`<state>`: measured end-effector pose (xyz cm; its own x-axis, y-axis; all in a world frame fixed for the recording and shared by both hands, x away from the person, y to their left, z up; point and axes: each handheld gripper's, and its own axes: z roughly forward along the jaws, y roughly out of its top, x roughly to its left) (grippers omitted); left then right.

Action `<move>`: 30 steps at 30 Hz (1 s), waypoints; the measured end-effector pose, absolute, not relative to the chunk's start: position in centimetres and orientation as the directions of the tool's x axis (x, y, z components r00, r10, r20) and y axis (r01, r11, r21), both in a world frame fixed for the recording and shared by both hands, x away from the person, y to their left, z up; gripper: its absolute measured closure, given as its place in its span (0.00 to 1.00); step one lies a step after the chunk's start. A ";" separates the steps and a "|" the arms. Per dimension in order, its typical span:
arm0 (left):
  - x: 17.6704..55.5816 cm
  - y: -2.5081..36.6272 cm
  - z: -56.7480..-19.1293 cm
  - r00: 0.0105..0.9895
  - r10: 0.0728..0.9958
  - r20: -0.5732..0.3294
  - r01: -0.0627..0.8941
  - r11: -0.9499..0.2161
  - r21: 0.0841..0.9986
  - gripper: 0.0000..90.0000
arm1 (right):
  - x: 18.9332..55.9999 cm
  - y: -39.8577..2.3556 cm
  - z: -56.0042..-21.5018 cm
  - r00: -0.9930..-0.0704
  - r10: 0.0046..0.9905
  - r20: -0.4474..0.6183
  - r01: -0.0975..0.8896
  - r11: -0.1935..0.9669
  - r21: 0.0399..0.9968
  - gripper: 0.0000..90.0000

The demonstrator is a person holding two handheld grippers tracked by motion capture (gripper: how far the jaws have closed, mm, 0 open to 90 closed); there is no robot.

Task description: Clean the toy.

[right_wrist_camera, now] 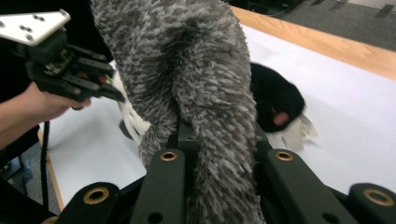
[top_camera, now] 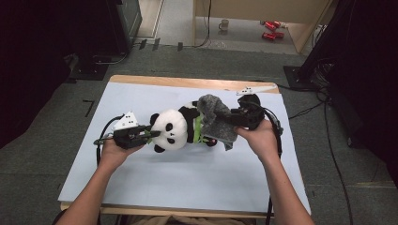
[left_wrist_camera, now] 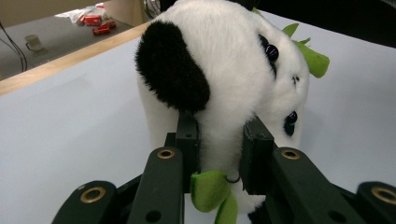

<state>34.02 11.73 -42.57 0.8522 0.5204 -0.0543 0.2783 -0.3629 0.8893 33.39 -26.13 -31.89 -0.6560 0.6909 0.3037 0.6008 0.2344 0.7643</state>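
Observation:
A black and white plush panda [top_camera: 174, 127] with green leaf trim lies on the white table top [top_camera: 187, 178], its head toward the left. My left gripper [top_camera: 149, 133] is shut on the panda's head [left_wrist_camera: 219, 93], the jaws pinching white fur just below the black ear [left_wrist_camera: 173, 74]. A fuzzy grey cloth [top_camera: 217, 119] drapes over the panda's rear. My right gripper [top_camera: 234, 118] is shut on that grey cloth [right_wrist_camera: 205, 93], lifted slightly off the table. In the right gripper view a black paw [right_wrist_camera: 275, 100] lies behind the cloth, and the left gripper [right_wrist_camera: 116, 97] is farther off.
The table has a wooden far edge [top_camera: 187, 82] with a grey plate [top_camera: 256, 89] near its right end. On the floor beyond are a mug [top_camera: 224, 24] and red items [top_camera: 271, 29]. Cables [top_camera: 324, 103] run along the right side.

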 end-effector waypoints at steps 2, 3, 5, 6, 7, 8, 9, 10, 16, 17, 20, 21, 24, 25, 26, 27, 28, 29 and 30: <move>34.0 11.7 -42.6 0.853 0.519 -0.054 0.278 -0.364 0.889 0.82 | 33.5 -25.8 -31.7 -0.660 0.688 0.302 0.598 0.238 0.765 0.85; 33.9 11.7 -42.6 0.853 0.519 -0.059 0.281 -0.361 0.889 0.81 | 33.8 -25.1 -31.3 -0.670 0.677 0.305 0.593 0.240 0.769 0.85; 33.9 11.7 -42.6 0.853 0.519 -0.059 0.282 -0.362 0.888 0.81 | 34.1 -24.2 -31.0 -0.679 0.668 0.306 0.587 0.243 0.772 0.85; 33.9 11.7 -42.5 0.854 0.517 -0.059 0.281 -0.363 0.888 0.81 | 34.3 -23.8 -30.8 -0.686 0.661 0.305 0.582 0.247 0.775 0.85; 33.9 11.7 -42.5 0.854 0.517 -0.059 0.281 -0.363 0.888 0.80 | 34.3 -23.8 -30.8 -0.686 0.661 0.305 0.582 0.247 0.775 0.85; 33.8 11.7 -42.5 0.855 0.516 -0.059 0.282 -0.364 0.888 0.80 | 34.6 -22.7 -30.6 -0.698 0.649 0.303 0.578 0.261 0.773 0.85; 33.8 11.6 -42.5 0.855 0.515 -0.056 0.279 -0.366 0.888 0.80 | 34.8 -22.2 -30.5 -0.704 0.644 0.301 0.575 0.267 0.773 0.85; 33.7 11.5 -42.5 0.856 0.514 -0.058 0.278 -0.363 0.889 0.80 | 35.0 -21.6 -30.5 -0.708 0.637 0.304 0.576 0.273 0.770 0.85; 33.7 11.5 -42.5 0.858 0.510 -0.063 0.282 -0.365 0.887 0.79 | 36.0 -18.9 -30.5 -0.732 0.604 0.316 0.574 0.296 0.764 0.85; 33.7 11.5 -42.5 0.858 0.510 -0.064 0.283 -0.364 0.887 0.78 | 36.3 -17.8 -30.5 -0.742 0.592 0.314 0.568 0.308 0.763 0.85; 33.7 11.5 -42.5 0.857 0.511 -0.066 0.285 -0.363 0.887 0.78 | 36.6 -16.8 -30.6 -0.747 0.582 0.321 0.570 0.313 0.759 0.85; 33.7 11.5 -42.5 0.857 0.512 -0.068 0.287 -0.362 0.887 0.78 | 36.7 -16.3 -30.7 -0.752 0.576 0.321 0.569 0.320 0.758 0.85; 33.7 11.5 -42.5 0.856 0.513 -0.067 0.287 -0.362 0.887 0.78 | 37.2 -14.6 -31.7 -0.755 0.564 0.335 0.582 0.341 0.738 0.85; 33.7 11.5 -42.5 0.856 0.513 -0.066 0.287 -0.364 0.886 0.78 | 37.3 -14.3 -32.0 -0.755 0.564 0.334 0.586 0.351 0.730 0.85; 33.7 11.5 -42.5 0.856 0.513 -0.066 0.287 -0.364 0.886 0.78 | 37.3 -14.3 -32.0 -0.755 0.564 0.334 0.586 0.351 0.730 0.85; 33.7 11.5 -42.5 0.856 0.512 -0.067 0.287 -0.365 0.886 0.78 | 37.4 -14.0 -32.4 -0.756 0.564 0.332 0.587 0.360 0.725 0.85; 33.7 11.6 -42.5 0.857 0.511 -0.063 0.285 -0.369 0.885 0.78 | 37.4 -13.8 -32.7 -0.754 0.568 0.330 0.590 0.366 0.720 0.85; 33.6 11.6 -42.6 0.859 0.509 -0.062 0.286 -0.374 0.882 0.78 | 37.7 -13.6 -33.4 -0.750 0.577 0.324 0.595 0.375 0.710 0.85; 33.6 11.6 -42.6 0.859 0.509 -0.062 0.286 -0.374 0.882 0.78 | 37.7 -13.6 -33.4 -0.750 0.577 0.324 0.595 0.375 0.710 0.85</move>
